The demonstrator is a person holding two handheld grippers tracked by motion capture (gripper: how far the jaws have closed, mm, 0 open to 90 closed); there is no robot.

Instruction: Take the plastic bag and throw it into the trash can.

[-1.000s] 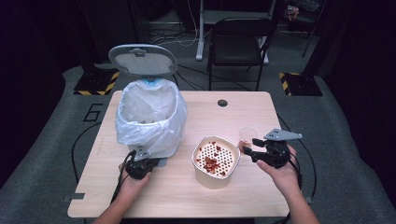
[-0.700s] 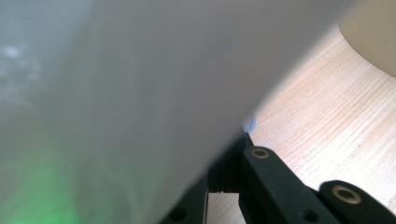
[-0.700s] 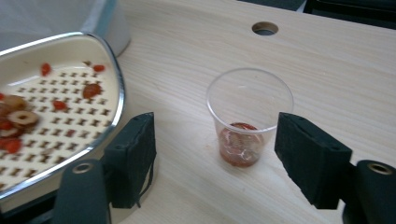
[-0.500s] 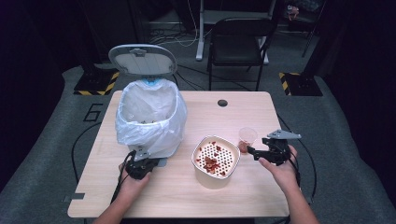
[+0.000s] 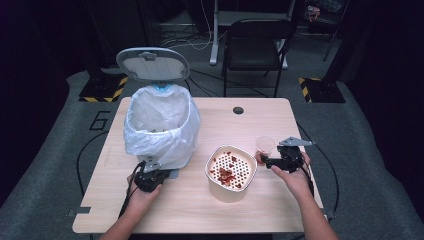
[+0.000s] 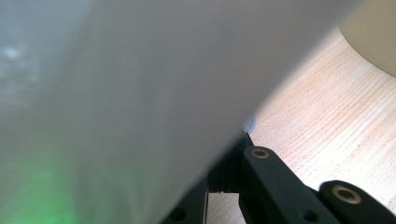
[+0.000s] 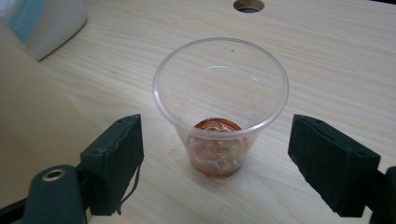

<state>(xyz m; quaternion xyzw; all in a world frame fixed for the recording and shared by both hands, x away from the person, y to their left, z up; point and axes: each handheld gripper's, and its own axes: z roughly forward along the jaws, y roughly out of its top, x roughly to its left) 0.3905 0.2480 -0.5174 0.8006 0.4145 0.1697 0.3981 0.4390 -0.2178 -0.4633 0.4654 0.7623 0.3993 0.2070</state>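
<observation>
Right gripper (image 7: pixel 215 158) jaws just opened wide around cup (image 7: pixel 219 105), not gripping | left gripper (image 5: pixel 150 179) shut at bin (image 5: pixel 160 125) | risk: I squeeze too hard, cup buckles, dregs spill.

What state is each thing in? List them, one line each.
Grey lidded bin with white plastic liner: lid up, liner open.
Clear plastic cup: upright, reddish dregs at the bottom.
Cream tub with perforated insert: upright, red scraps on the insert.
Left tool: shut, at the bin's base.
Right tool: open, jaws just widened, either side of the cup, not touching.
</observation>
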